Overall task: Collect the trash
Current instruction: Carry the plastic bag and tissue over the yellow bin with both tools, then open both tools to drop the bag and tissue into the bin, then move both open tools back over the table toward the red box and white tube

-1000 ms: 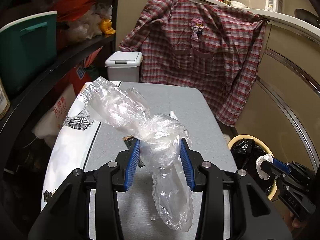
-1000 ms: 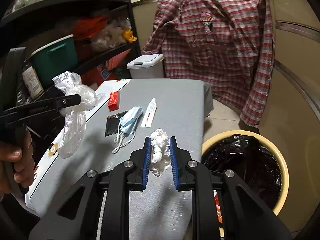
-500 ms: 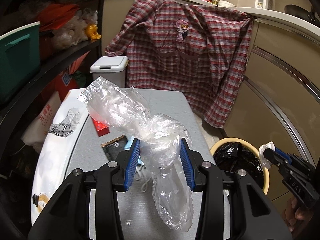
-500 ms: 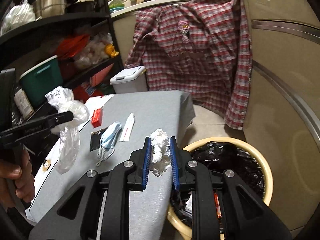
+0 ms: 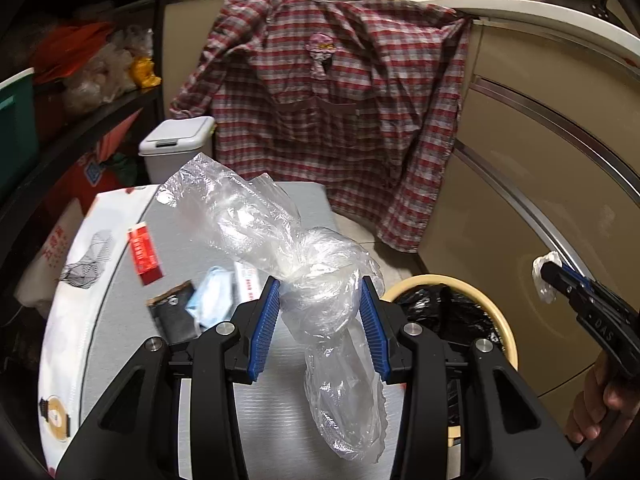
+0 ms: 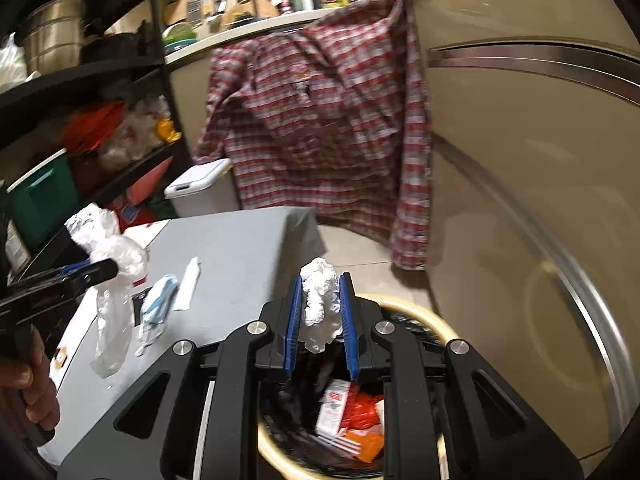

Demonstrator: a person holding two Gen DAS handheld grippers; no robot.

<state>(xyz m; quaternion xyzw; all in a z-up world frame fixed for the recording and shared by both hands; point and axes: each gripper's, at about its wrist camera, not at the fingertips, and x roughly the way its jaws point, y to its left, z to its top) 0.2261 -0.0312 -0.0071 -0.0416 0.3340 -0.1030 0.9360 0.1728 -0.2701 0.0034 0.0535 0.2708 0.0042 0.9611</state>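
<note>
One tissue wad (image 6: 320,306), one plastic bag (image 5: 316,276)

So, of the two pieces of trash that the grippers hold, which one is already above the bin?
The white crumpled tissue in the right gripper: the yellow bin lies directly below it. The clear plastic bag in the left gripper hangs over the grey table.

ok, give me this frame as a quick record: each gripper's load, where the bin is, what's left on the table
left gripper: shut on clear plastic bag, held above the table
right gripper: shut on crumpled white tissue, over the bin
bin: yellow rim, black liner, beside the table; red and orange wrappers already inside
left on table: blue face mask, white tube, red packet, dark packet
background: plaid shirt, small white lidded bin
</note>
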